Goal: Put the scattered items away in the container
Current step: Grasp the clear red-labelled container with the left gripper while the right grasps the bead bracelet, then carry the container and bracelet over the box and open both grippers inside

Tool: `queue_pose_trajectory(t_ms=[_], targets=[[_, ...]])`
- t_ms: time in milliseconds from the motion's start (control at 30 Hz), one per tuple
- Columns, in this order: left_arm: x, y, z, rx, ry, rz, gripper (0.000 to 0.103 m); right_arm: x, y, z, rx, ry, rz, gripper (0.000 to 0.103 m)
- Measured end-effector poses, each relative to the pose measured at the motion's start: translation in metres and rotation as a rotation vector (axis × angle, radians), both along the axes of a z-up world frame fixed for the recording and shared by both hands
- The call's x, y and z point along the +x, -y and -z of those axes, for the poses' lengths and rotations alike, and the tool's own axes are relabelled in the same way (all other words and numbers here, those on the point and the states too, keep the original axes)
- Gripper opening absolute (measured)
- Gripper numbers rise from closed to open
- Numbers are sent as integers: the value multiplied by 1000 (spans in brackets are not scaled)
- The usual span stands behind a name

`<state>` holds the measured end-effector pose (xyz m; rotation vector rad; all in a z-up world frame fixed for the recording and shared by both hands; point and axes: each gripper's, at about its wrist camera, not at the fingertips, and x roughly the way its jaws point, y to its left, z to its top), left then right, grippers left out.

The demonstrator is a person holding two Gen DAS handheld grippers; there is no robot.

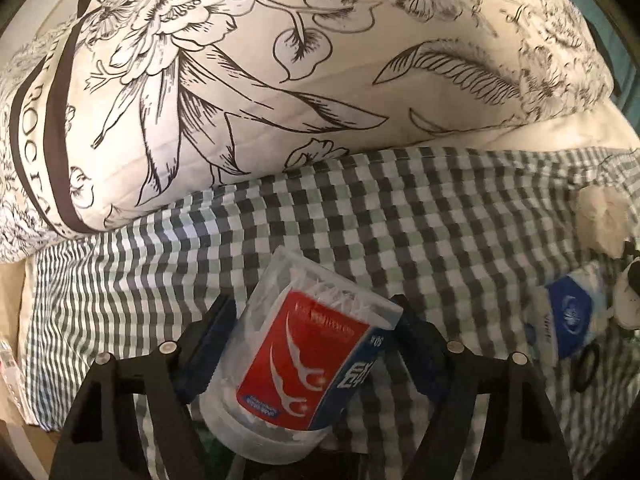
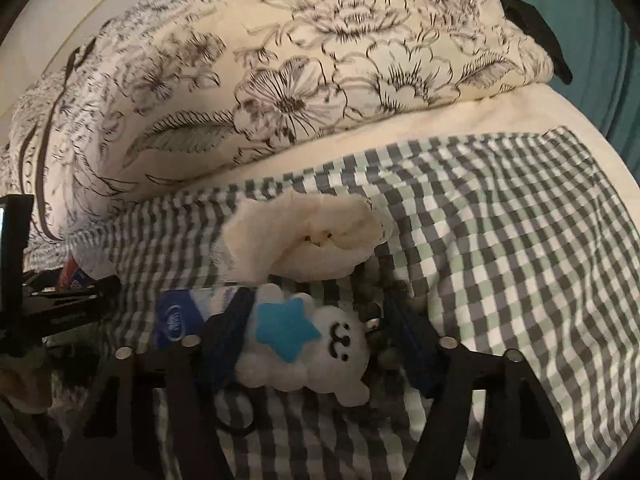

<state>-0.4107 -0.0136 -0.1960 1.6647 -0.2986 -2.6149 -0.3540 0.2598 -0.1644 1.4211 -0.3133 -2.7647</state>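
Floss-pick tub (image 1: 308, 364) between left tongs (image 1: 308, 344), tissue pack (image 1: 568, 316) to its right, quilt (image 1: 280, 80) behind.

In the left wrist view, the floss pick jar (image 1: 304, 364) has its base hidden behind the gripper frame, and its small label print is unreadable. The white plush toy (image 1: 628, 300) and the black hair tie (image 1: 586, 368) are cut by the right rim. In the right wrist view, the tissue pack (image 2: 188, 316) lies partly behind the fingers (image 2: 228, 328), its logo blurred.
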Motion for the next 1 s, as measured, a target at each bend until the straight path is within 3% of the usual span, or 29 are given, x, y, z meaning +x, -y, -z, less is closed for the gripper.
queue_pose_trajectory(t_ms=[67,133,167,233,333,467,500,667,833,1000], targets=[[7,0,-4,7,-5,2,77,4,-2,-6,-16,-4,-6,54],[11,1,-9,10,-5,1,77,7,-4,-6,-59,11,-25,40],[12,1,-9,16,2,8,77,10,-2,-5,-49,10,-19,40],[20,-2,-7,2,8,18,76,14,2,-4,-13,19,-26,43],[23,-8,5,-46,35,29,76,17,2,6,0,50,-30,58],[25,1,18,-56,51,15,76,16,-2,17,-33,42,-20,61],[25,4,17,-39,49,9,64,16,-3,18,-38,37,-18,61],[27,7,9,-8,55,3,64,21,-7,11,-61,37,-15,59],[39,7,-29,39,9,13,64,44,-19,-15,-181,-12,23,59],[59,-9,-67,83,-27,49,64,61,-18,-36,-189,-17,23,59]])
